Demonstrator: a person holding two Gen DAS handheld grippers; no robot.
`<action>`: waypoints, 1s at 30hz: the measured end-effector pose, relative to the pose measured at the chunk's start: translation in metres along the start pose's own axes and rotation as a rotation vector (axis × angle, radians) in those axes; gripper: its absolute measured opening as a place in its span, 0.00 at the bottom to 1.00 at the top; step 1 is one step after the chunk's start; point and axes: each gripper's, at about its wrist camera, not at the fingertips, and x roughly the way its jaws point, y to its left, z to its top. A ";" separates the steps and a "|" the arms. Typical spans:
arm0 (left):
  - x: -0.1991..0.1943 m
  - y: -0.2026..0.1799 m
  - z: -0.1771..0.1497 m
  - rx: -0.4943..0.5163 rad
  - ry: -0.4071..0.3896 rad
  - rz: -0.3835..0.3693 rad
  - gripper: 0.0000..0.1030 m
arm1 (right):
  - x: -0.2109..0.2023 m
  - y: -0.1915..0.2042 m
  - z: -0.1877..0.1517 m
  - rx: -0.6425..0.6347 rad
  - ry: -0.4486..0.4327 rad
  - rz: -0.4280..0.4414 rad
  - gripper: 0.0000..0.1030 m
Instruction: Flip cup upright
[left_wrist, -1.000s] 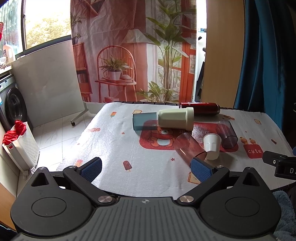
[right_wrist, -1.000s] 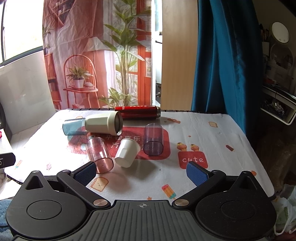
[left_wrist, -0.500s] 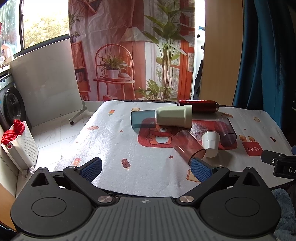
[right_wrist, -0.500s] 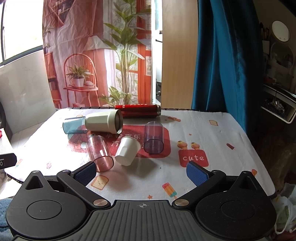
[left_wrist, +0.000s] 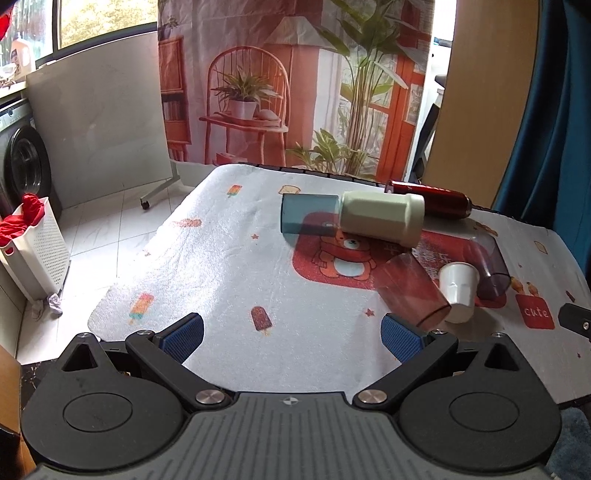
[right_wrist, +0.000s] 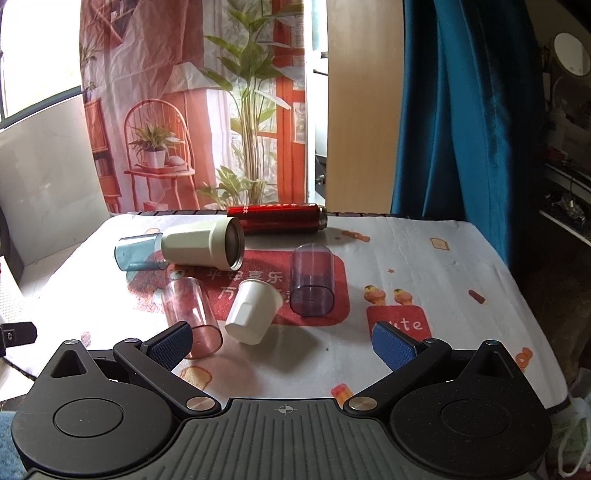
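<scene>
Several cups lie on their sides on the cloth-covered table (right_wrist: 461, 258). A clear pink cup (right_wrist: 190, 317) (left_wrist: 413, 291) lies nearest. A small white cup (right_wrist: 253, 310) (left_wrist: 458, 290) lies beside it. A purple clear cup (right_wrist: 312, 280) (left_wrist: 489, 271), a large cream cup (right_wrist: 203, 247) (left_wrist: 380, 218) and a blue clear cup (right_wrist: 138, 251) (left_wrist: 308, 218) lie further back. My right gripper (right_wrist: 280, 341) is open and empty, just short of the pink and white cups. My left gripper (left_wrist: 291, 334) is open and empty, left of the pink cup.
A red flask (right_wrist: 277, 218) (left_wrist: 430, 199) lies along the table's far edge. A white laundry basket (left_wrist: 33, 251) stands on the floor at the left. A blue curtain (right_wrist: 454, 110) hangs at the right. The other gripper's tip (left_wrist: 574, 319) shows at the right edge.
Both grippers have shifted slightly towards the table; the cups look a little nearer. Both stay open. No cup has moved.
</scene>
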 end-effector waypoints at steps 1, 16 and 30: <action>0.007 0.003 0.005 0.002 -0.007 0.001 1.00 | 0.008 0.000 0.002 0.006 0.006 0.003 1.00; 0.182 0.029 0.146 -0.107 -0.065 0.070 0.87 | 0.062 0.002 0.003 0.001 0.108 -0.025 1.00; 0.300 0.025 0.158 -0.002 0.104 0.053 0.58 | 0.089 -0.008 0.002 -0.015 0.193 -0.120 1.00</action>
